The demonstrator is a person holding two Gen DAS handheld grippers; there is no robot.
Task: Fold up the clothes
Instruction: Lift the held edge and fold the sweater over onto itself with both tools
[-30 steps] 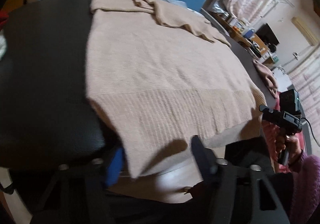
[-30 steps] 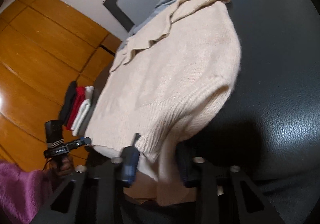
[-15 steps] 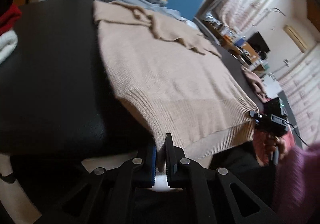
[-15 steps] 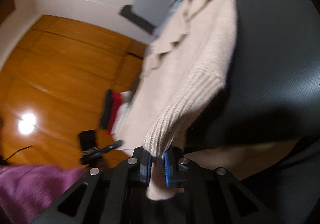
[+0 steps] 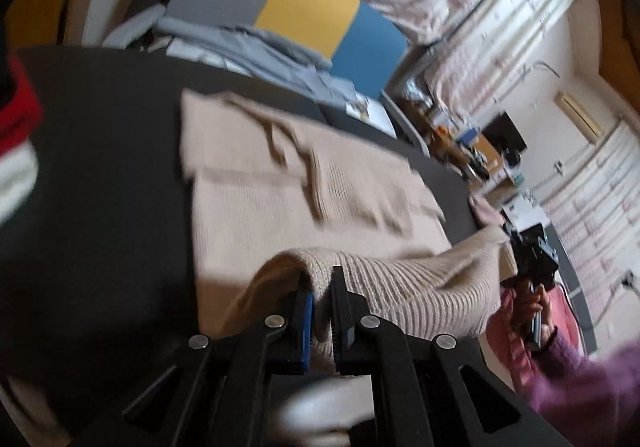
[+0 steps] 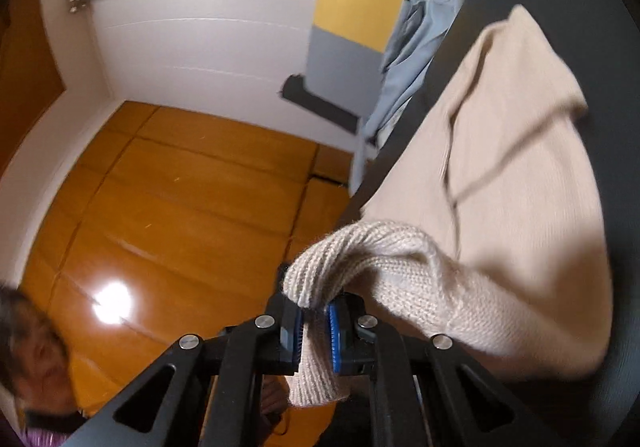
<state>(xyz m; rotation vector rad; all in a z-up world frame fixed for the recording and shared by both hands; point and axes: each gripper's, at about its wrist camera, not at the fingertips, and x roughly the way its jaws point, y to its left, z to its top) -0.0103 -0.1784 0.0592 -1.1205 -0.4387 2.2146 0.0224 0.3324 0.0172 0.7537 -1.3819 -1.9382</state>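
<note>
A beige knit sweater (image 5: 256,207) lies spread on a black table (image 5: 100,175), sleeves folded across its far end. My left gripper (image 5: 322,299) is shut on the ribbed hem's left corner and holds it lifted above the sweater body. My right gripper (image 6: 316,323) is shut on the hem's other corner (image 6: 360,251), also lifted; the rest of the sweater (image 6: 520,151) lies beyond on the table. The right gripper also shows in the left wrist view (image 5: 532,247), at the right end of the raised hem.
Folded red and white clothes (image 5: 16,151) sit stacked at the table's left edge. Grey-blue clothes (image 5: 256,43) lie in a heap at the far end before a grey, yellow and blue panel (image 5: 304,3). A pink garment (image 5: 486,207) lies at the right. Wooden floor (image 6: 180,187) lies beside the table.
Both grippers closed on the hem corners at the table's near edge and lifted them up and forward over the sweater body. The hem now hangs raised between them.
</note>
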